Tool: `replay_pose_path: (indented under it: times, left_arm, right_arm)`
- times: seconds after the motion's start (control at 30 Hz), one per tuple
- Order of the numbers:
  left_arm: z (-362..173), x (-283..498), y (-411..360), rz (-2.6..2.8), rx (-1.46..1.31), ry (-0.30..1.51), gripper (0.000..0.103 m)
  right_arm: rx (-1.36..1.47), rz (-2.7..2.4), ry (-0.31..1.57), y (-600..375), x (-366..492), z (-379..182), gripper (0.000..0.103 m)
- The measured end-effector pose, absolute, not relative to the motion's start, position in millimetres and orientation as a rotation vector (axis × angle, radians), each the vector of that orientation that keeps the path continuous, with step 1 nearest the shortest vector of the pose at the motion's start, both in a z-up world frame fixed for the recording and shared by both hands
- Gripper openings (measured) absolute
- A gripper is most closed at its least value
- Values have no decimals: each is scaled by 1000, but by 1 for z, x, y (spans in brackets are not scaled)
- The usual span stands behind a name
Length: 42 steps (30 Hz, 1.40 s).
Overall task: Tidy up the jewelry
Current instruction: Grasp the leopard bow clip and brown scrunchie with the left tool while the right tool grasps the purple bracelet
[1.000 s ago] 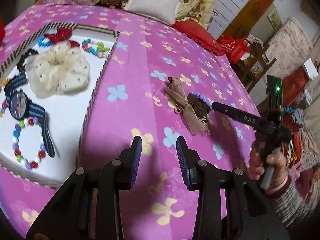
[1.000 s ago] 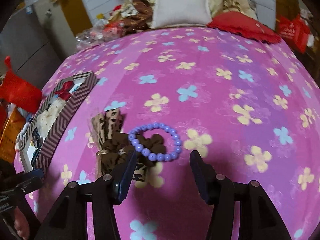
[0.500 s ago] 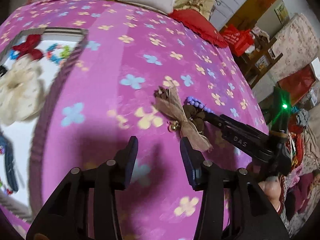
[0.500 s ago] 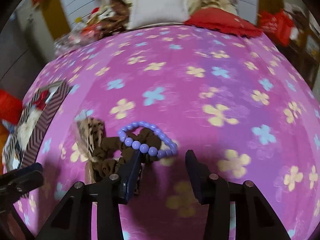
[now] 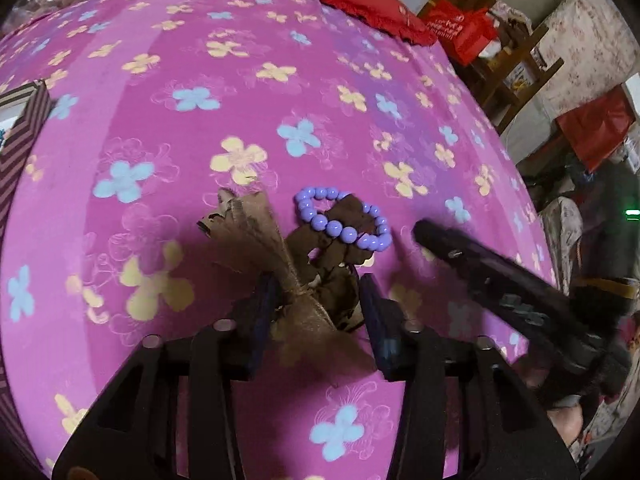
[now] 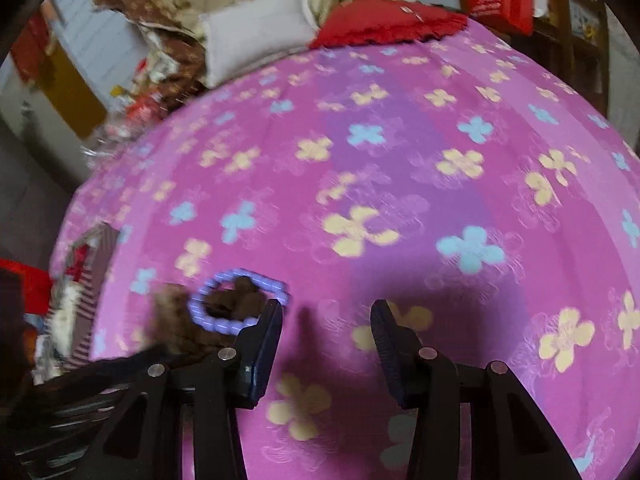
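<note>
Here my left tongs [image 5: 320,312] are closing around the brown hair bow [image 5: 280,264], its knot and dark scrunchie part between the two blue pads; I cannot tell whether the pads press on it yet. The bow lies on the pink flowered bedspread [image 5: 240,80], and the purple bead bracelet [image 5: 344,220] rests on top of its dark part, just beyond my left fingertips. My right tongs [image 6: 326,320] stand partly open with only bedspread between the pads; the left pad sits just beside the bracelet's near edge, and I cannot tell if it touches, as that view is blurred. In the left view the right tongs come in from the right, tip near the bracelet. The striped-rim tray [image 5: 20,128] shows only as a corner at the left edge there; in the right view it lies well off to the left, with a red bow [image 6: 78,266] and a cream scrunchie [image 6: 64,316] inside, both smeared. A white pillow [image 6: 256,36] and a red cushion [image 6: 384,24] sit at the bed's far end
</note>
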<state>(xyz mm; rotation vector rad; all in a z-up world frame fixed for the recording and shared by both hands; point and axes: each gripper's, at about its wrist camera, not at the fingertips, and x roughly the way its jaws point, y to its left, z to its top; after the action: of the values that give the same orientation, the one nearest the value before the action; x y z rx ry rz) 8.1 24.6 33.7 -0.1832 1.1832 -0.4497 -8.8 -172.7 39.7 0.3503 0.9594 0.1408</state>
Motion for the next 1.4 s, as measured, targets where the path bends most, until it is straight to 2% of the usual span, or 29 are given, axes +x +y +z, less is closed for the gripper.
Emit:
replay_pose_path:
  times: [0.03,0.17,0.43,0.5,0.57,0.7,0.8,0.9,1.0,1.13,1.17,1.4]
  left_arm:
    - [32,9,25,-446,-182,1195,11]
    - [37,2,41,-442,-194,1182,11]
    - [45,-32,71,-424,-160,1170,11]
    - [44,-39,77,-403,-144,1165,4]
    - [42,-42,83,-384,-136,1163,4]
    - [39,-43,92,-355,-142,1161,4]
    - [43,-45,95,-364,-149,1149,4]
    - [48,-48,97,-375,-174,1132,5]
    - [50,-49,100,-387,-189,1129,11]
    - [49,-49,105,-400,-245,1113,44]
    - [48,-48,105,-403,-262,1110,49]
    - [29,-42,79,-440,-211,1155,50]
  right_arm:
    - [372,207,941,-171,-10,44,45]
    - [336,339,921,-148,-13,48,46]
    - [48,302,1002,-93,-11,20,46]
    - [33,243,995,-99,-9,20,46]
    - [27,105,995,-116,-5,20,46]
    - [190,-63,1012,-170,-3,17,46]
    - [365,-8,999,-196,-4,20,46]
    - [370,63,995,-189,-6,23,46]
    - [283,79,1003,-169,-6,23,46]
    - [208,80,1017,-152,-8,18,47]
    - [191,76,1012,-151,-10,18,48]
    - [141,134,990,-133,-12,16,48]
